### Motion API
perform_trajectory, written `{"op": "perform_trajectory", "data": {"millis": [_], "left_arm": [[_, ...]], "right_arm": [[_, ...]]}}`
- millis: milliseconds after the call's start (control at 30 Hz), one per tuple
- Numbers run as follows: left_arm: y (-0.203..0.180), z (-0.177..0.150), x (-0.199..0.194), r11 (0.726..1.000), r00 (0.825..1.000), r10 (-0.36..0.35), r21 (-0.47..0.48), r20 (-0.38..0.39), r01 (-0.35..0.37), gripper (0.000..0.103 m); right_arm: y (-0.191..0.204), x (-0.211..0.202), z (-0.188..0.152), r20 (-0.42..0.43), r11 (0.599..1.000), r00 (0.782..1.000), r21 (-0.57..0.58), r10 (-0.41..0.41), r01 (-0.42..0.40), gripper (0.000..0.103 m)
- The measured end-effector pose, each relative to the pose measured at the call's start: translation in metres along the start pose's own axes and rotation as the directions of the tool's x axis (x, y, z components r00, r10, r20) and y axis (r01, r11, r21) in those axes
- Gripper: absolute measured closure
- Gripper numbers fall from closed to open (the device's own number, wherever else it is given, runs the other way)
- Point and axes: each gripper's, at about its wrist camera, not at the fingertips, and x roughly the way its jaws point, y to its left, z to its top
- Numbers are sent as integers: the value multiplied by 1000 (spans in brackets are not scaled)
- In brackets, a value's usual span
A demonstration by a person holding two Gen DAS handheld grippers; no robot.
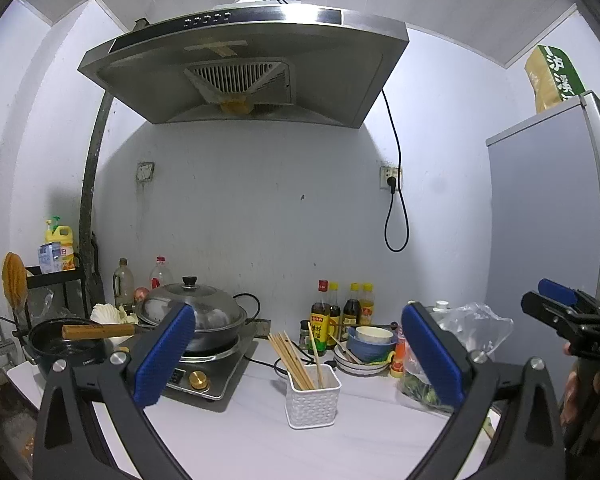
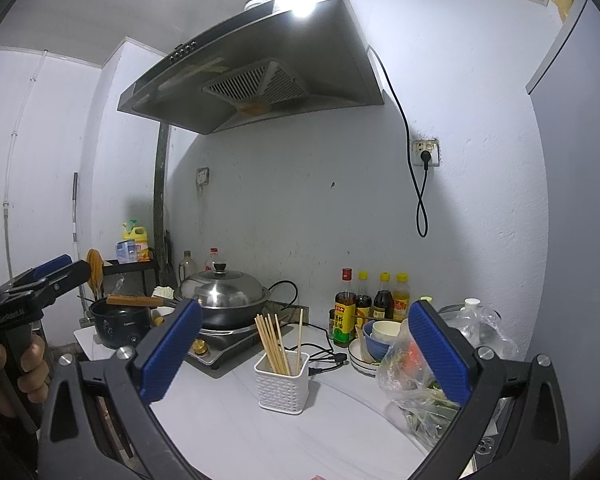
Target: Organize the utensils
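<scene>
Cramped kitchen corner, white counter (image 1: 260, 440) under a steel range hood (image 1: 244, 68), pale wall behind. Far left a small black pot (image 1: 66, 346) with a wooden handle across it, then a lidded wok (image 1: 192, 312) on an induction cooker (image 1: 204, 376). Mid-counter stands a white basket (image 1: 313, 397), upright, with a bundle of chopsticks (image 1: 292, 360) leaning left inside it and one more standing apart on the right side. So the utensils in view already sit in the holder; this fits either all sorted or more still to collect, cannot tell which. Behind are sauce bottles (image 1: 342, 312), then stacked bowls (image 1: 370, 346) on a plate with something long lying in them, maybe a spoon or chopstick, too small to say. Right of that a plastic bag (image 1: 472, 328) of greens, fridge (image 1: 552, 208) at the far right. Left gripper (image 1: 300, 360) hovers back from the basket, jaws wide apart, holding nothing. Right gripper (image 2: 304, 356) same: jaws spread, nothing between them, aimed at the basket. Risks: basket looks light and top-heavy with the leaning sticks, so a bump from either jaw could tip it and scatter them; a power cord (image 2: 324, 358) lies just beside it and could snag; the bag crowds the right jaw.
</scene>
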Motion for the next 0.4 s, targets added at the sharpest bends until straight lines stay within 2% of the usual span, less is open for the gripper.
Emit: {"op": "perform_trajectory", "data": {"millis": [400], "left_arm": [[7,-6,23,1000,1000,-3,4,-27,4,0]], "right_arm": [[4,29,0,-29,1000,1000,2,2,-2,1]]}}
